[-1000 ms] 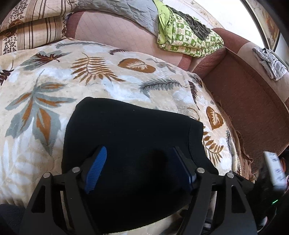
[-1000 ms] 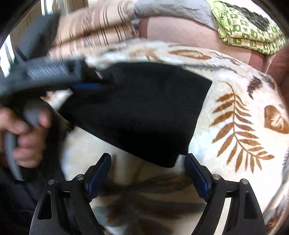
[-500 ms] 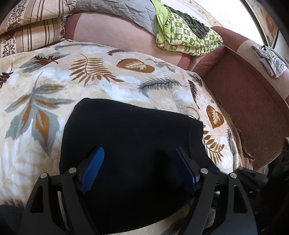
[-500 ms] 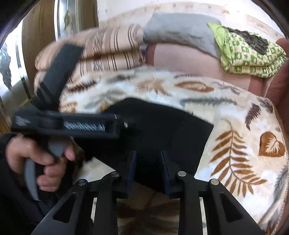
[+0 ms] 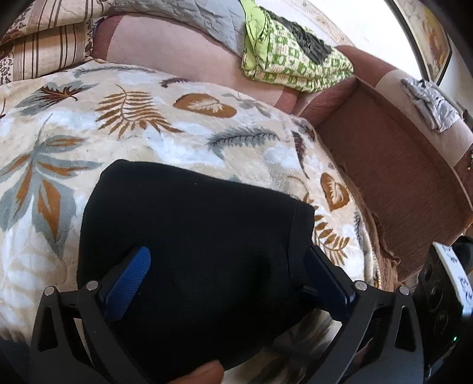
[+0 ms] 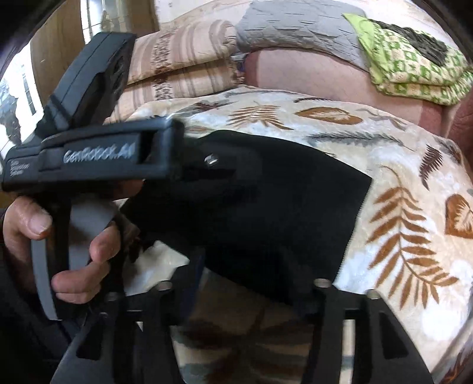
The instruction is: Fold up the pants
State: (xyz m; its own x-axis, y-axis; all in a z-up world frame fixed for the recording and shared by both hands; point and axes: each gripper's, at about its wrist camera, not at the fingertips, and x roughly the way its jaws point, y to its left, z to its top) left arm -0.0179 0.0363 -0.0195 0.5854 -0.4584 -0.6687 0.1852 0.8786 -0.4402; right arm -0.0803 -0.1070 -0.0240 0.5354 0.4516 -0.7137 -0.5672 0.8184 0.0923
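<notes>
Left tongs: jaws opening, spread wide over the near part of the pants; the blue pads stand apart from the cloth and pinch nothing.
Right tongs: jaws opening, blurred; the near corner of the pants lies between them, and the pads do not seem to press on it.
Hand: wrapped round the grey handle of the left tongs, at the left of the right view, just beside the pants' near-left edge.
Pants: black, folded into a flat block, lying on the blanket close to its near edge.
Pants' edges: far edge curved and smooth; right edge straight, with a seamed band, near the blanket's right border.
Blanket: cream with brown and grey leaves; wide bare room beyond and to the left of the pants, a narrower strip to the right.
Sofa: brown seat, bare, to the right of the blanket's frilled border.
Striped pillows: stacked at the far left, well apart from the pants.
Grey quilt: draped over the sofa back, far side.
Green cloth: folded pile on the sofa back, a dark piece on top.
Grey garment: crumpled on the sofa's far right arm.
</notes>
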